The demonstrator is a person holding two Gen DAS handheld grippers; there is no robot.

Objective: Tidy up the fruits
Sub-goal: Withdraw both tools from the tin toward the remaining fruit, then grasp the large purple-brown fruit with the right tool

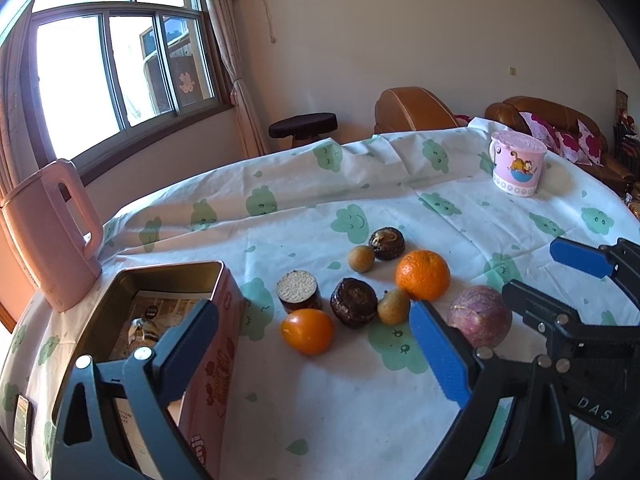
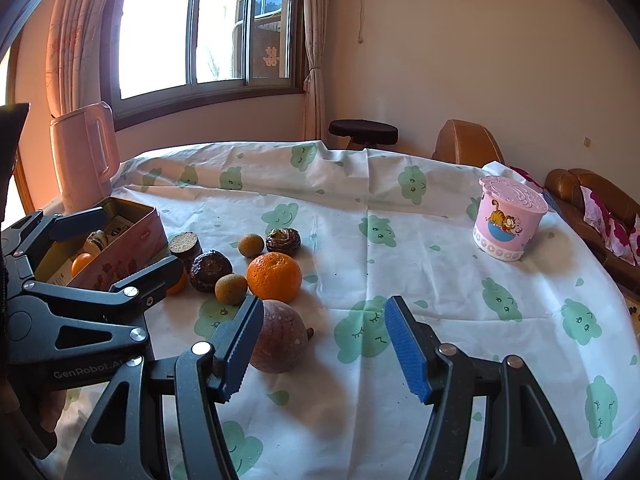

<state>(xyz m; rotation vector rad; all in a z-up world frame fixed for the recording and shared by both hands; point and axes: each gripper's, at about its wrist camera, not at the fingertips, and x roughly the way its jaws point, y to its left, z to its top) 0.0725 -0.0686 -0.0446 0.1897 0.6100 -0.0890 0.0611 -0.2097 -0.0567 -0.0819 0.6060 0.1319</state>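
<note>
We look from each gripper, low and close over the table (image 1: 360, 400), tilted down toward the far window (image 2: 200, 28). Both views share the fruits (image 1: 422, 274).

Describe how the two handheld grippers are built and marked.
Both the left gripper and right gripper are black linkage frames with silver rivets. Their fingers carry ribbed blue pads. White "GenRobot.AI" lettering marks the left body; "DAS" shows on the right.
</note>
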